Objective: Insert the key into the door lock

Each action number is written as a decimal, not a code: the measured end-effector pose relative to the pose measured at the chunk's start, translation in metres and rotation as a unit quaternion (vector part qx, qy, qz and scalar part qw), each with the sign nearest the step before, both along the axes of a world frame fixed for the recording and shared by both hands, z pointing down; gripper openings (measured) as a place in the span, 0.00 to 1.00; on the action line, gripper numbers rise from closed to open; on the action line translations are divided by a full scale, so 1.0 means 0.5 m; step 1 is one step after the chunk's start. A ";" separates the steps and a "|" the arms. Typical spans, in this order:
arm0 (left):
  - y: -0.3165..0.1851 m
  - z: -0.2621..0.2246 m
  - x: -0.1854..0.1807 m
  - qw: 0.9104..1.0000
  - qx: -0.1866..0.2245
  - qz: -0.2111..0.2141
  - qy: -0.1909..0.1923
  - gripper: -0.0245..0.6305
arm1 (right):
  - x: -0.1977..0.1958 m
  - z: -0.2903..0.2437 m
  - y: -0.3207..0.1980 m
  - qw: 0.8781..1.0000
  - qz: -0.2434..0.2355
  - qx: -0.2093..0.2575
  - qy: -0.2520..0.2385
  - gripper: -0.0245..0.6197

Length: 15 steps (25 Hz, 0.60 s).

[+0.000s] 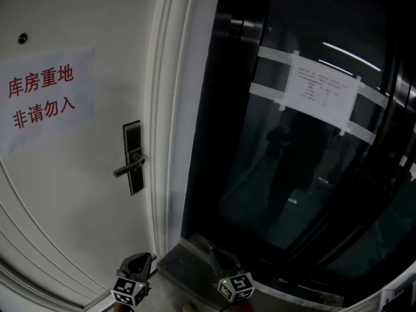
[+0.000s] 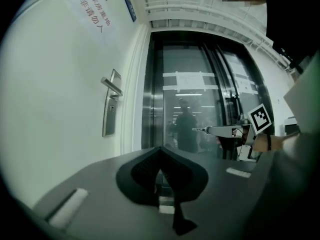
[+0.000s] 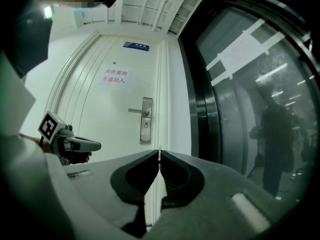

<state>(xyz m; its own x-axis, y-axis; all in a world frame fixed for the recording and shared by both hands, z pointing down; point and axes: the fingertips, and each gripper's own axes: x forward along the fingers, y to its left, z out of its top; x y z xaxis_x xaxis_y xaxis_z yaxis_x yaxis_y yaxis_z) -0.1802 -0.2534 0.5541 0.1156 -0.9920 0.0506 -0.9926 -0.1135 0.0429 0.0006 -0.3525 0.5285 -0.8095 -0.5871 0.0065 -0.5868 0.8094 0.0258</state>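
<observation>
Fingers [image 3: 176, 176] of right gripper [image 3: 159, 154] clenched, tips meeting on a thin edge-on sliver; left gripper view shows that sliver as a slim metal blade sticking out of the tips, which reads as the key [image 2: 199, 129]; long axis roughly level and in line with the jaws, tip pointing away from the gripper toward the door side; left gripper [image 2: 160, 151] pressed closed, nothing between its pads; door lock [image 1: 133, 158] is a dark upright plate near the right edge of the white door [image 1: 71, 194], lever handle [image 1: 128, 168] sticking out to the left, keyhole [image 3: 145, 125] just below the lever; key well apart from the lock, not lined up on the keyhole; both grippers low at the bottom of the head view, below the lock; paper sign [image 1: 42, 96] with red characters up left of the lock; dark glass panel [image 1: 292, 174] right of the door frame, with a taped notice [image 1: 322, 91]
</observation>
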 end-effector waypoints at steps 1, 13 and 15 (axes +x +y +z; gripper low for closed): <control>-0.005 0.000 -0.010 1.000 -0.001 -0.015 0.000 0.04 | -0.016 -0.004 -0.017 1.000 -0.014 0.003 0.001 0.05; 0.004 -0.004 -0.125 0.982 0.001 -0.189 -0.011 0.04 | -0.225 -0.066 -0.165 0.983 -0.171 0.070 -0.002 0.05; 0.014 -0.001 -0.137 0.977 0.000 -0.213 -0.010 0.04 | -0.259 -0.085 -0.175 0.977 -0.191 0.099 0.006 0.05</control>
